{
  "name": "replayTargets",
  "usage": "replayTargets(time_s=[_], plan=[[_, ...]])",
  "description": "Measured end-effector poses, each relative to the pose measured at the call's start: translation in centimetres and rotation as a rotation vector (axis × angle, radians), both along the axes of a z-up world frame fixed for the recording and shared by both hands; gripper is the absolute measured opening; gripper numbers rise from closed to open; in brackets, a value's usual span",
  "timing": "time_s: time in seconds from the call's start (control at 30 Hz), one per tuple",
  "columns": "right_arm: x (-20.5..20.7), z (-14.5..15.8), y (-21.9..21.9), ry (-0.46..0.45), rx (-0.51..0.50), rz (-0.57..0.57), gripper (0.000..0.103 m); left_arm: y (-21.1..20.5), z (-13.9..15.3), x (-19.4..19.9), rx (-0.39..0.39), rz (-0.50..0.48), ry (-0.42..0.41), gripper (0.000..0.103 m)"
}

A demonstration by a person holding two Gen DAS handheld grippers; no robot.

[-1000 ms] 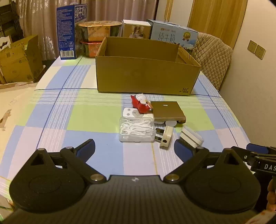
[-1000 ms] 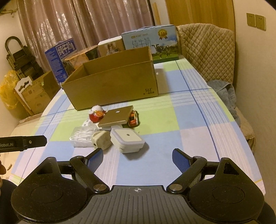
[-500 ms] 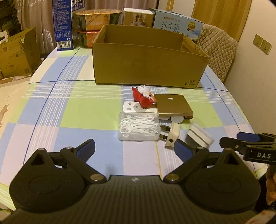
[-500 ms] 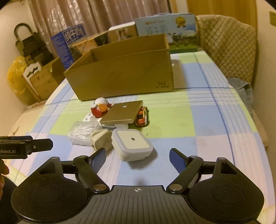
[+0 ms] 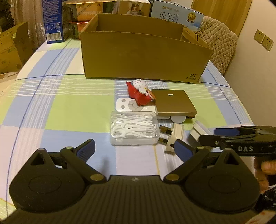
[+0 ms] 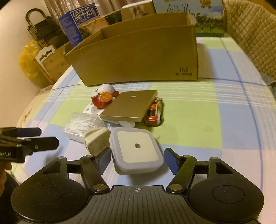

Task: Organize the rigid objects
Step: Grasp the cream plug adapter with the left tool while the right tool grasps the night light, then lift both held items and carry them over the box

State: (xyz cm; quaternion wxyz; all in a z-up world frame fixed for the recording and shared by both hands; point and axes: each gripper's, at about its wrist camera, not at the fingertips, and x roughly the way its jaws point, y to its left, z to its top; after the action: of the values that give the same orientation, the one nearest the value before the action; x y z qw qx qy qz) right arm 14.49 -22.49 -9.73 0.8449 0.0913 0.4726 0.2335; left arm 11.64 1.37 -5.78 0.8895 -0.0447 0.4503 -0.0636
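Square white night light between closing right gripper jaws, untouched

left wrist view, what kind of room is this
Most likely a room in a home, perhaps a dining area: a table under a checked tablecloth, a chair with a quilted cover, curtains behind, and milk cartons stacked beyond the cardboard box.

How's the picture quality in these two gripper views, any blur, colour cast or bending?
Left wrist view: dim yellowish light, sharp, cardboard box edges bowed by fisheye. Right wrist view: same warm cast, table stripes curve, square white plug-in light casts a soft shadow.
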Motion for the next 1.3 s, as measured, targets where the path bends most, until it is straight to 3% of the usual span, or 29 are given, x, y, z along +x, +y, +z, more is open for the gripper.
replayTargets(time_s=[0.2, 0.37, 0.63, 0.7, 0.77, 0.9, 0.97, 1.13, 1.3], plan=[[1.6, -1.0, 0.0, 0.077, 0.066, 0.001, 0.065, -0.1, -0.5, 0.3, 0.000, -0.004, 0.006, 0.096], [1.5, -1.0, -0.3, 0.085, 0.086, -0.024, 0.063, -0.2, -0.8, 0.0, 0.006, -0.009, 0.011, 0.096], [-1.6, 1.6, -1.9, -0.043, -0.082, -0.162, 0.063, -2.6, -1.5, -0.5, 0.026, -0.083, -0.017, 0.088], [-2.2, 1.7, -2.6, -0.048, -0.091, -0.202, 0.063, -3.7, -1.7, -0.6, 0.038, -0.110, -0.035, 0.082], [-2.5, 1.8, -2.8, -0.054, -0.089, -0.219, 0.063, -4.7, -1.9, -0.6, 0.037, -0.128, -0.044, 0.064], [-2.6, 2.0, -2.8, -0.063, -0.086, -0.215, 0.063, -6.4, -2.7, -0.1, 0.050, -0.152, -0.061, 0.047], [-2.5, 1.8, -2.9, -0.060, -0.084, -0.218, 0.063, -7.0, -3.1, 0.3, 0.057, -0.160, -0.060, 0.034], [-2.4, 1.4, -2.8, -0.052, -0.083, -0.222, 0.063, -7.5, -3.9, 0.9, 0.074, -0.155, -0.060, 0.019], [-2.4, 1.2, -2.7, -0.052, -0.094, -0.216, 0.063, -7.4, -3.7, 0.8, 0.063, -0.154, -0.061, 0.017]])
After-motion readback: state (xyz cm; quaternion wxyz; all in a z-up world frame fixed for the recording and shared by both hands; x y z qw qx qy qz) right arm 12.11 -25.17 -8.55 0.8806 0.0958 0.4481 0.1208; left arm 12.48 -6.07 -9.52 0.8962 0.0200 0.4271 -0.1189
